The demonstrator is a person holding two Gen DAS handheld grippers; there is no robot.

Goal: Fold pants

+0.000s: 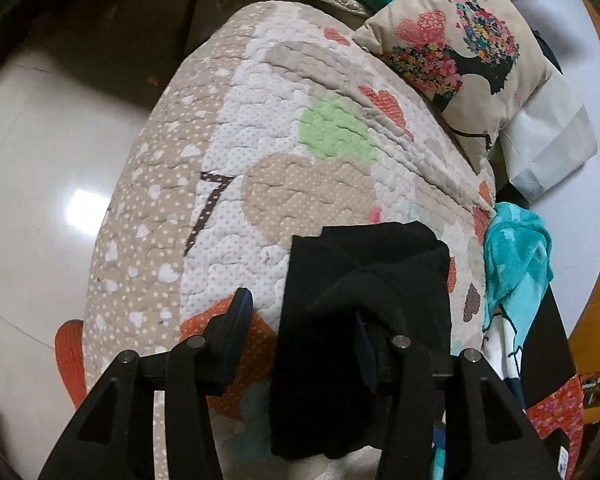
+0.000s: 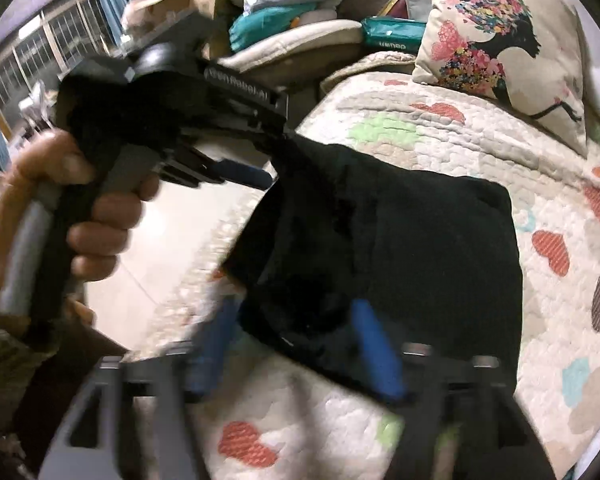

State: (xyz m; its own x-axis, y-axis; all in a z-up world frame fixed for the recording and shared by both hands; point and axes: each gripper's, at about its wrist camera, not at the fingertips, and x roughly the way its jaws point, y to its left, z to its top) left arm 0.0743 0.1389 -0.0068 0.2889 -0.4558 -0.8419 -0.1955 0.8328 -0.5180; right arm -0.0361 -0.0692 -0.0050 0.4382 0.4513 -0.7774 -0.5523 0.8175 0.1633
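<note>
On the quilt: my view of the black pants [image 2: 412,248], a compact folded bundle lying on the heart-patterned quilt [image 1: 204,184] near the floor-side edge.
Left gripper [image 1: 300,320]: fingers spread wide; cloth drapes over one finger, not pinched.
Right gripper [image 2: 292,344]: blue pads apart around the near fold; blur hides any contact.
Floral pillow [image 2: 504,48]: well apart, beyond the bundle.
Progress: I judge the folding mostly done; a last flap needs laying flat.

Matt black cloth pants [image 1: 364,280], puffy quilted fabric bedspread [image 1: 260,152], glossy tiled floor [image 1: 40,184]
</note>
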